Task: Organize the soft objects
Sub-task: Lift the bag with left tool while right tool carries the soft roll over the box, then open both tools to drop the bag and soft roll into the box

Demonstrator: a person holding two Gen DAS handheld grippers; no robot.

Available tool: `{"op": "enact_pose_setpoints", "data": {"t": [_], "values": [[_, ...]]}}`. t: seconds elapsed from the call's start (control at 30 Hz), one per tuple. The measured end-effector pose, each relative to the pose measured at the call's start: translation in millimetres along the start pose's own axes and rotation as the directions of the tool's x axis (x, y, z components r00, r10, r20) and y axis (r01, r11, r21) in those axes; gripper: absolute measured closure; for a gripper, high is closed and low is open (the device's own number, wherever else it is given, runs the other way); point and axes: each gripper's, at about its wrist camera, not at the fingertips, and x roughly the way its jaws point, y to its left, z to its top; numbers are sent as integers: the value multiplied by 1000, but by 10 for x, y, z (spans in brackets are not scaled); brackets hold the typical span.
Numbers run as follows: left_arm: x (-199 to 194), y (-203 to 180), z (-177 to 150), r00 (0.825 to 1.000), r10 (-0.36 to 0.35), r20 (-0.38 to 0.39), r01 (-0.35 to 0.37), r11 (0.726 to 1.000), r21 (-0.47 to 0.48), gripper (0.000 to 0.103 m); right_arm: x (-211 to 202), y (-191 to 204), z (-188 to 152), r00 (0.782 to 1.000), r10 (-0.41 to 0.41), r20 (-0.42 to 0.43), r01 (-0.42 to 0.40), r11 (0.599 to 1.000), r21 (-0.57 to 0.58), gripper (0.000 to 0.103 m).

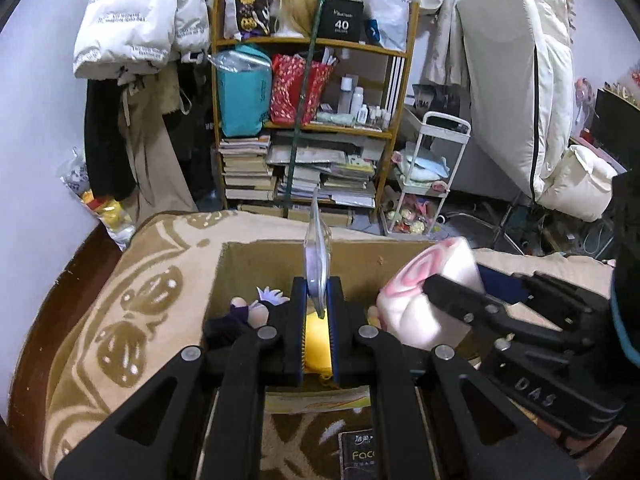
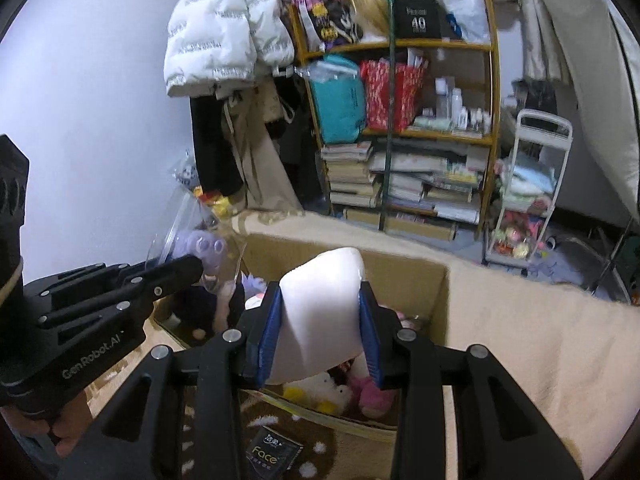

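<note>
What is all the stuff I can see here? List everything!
cardboard box: 1, brown, on the blanket
blanket: 1, beige with brown pattern, under the box
pink-and-white plush: 1, held over the box
bagged purple plush: 1, in clear plastic, above the box's left edge
small plush toys: several, mixed colours, inside the box
bookshelf: 1, wooden, behind
white jacket: 1, hanging left
left gripper: 1, black, shut on the plastic bag
right gripper: 1, black, shut on the plush

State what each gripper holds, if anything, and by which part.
The left gripper pinches the edge of a clear plastic bag with a purple plush inside. The right gripper squeezes the pink-and-white plush across its white middle, above the cardboard box.
</note>
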Motion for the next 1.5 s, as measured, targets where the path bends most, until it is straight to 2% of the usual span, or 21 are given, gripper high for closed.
{"op": "enact_pose_setpoints", "data": {"t": [0.23, 0.4, 0.6, 0.7, 0.9, 1.07, 1.17, 1.23, 1.27, 1.37, 1.4, 1.5], "values": [[256, 9, -74, 998, -22, -52, 22, 1000, -10, 94, 247, -137, -127, 998, 12, -60, -10, 999, 39, 61], [309, -43, -87, 998, -39, -56, 39, 999, 1, 94, 346, -228, -177, 995, 27, -91, -19, 997, 80, 59], [370, -64, -124, 996, -30, -79, 31, 999, 11, 93, 336, -285, -201, 995, 36, -98, -24, 993, 112, 55], [376, -41, -136, 996, -24, -91, 24, 1000, -1, 88, 322, -304, -194, 995, 39, -95, -27, 992, 127, 54], [319, -37, -145, 995, 14, -100, -12, 1000, 23, 85, 310, -309, -217, 993, 55, -109, -38, 988, 148, 52], [271, -43, -182, 994, 12, -113, -12, 1000, 4, 73, 288, -258, -222, 991, 66, -112, -50, 989, 142, 51], [236, -60, -179, 994, 45, -100, -42, 999, 24, 65, 242, -210, -210, 993, 69, -99, -56, 990, 129, 51], [210, -53, -172, 993, 83, -88, -81, 996, 29, 50, 202, -182, -207, 995, 56, -86, -46, 993, 113, 51], [190, -37, -170, 993, 90, -80, -88, 996, 27, 48, 191, -181, -206, 995, 55, -85, -45, 993, 112, 50], [145, 22, -171, 994, 82, -75, -82, 997, 6, 39, 161, -231, -215, 995, 62, -80, -49, 988, 148, 37], [123, 44, -171, 994, 85, -72, -85, 996, -4, 34, 146, -245, -221, 995, 63, -77, -50, 986, 156, 36], [76, 58, -172, 992, 104, -66, -104, 995, 1, 33, 105, -283, -229, 995, 61, -83, -46, 983, 175, 36]]}}
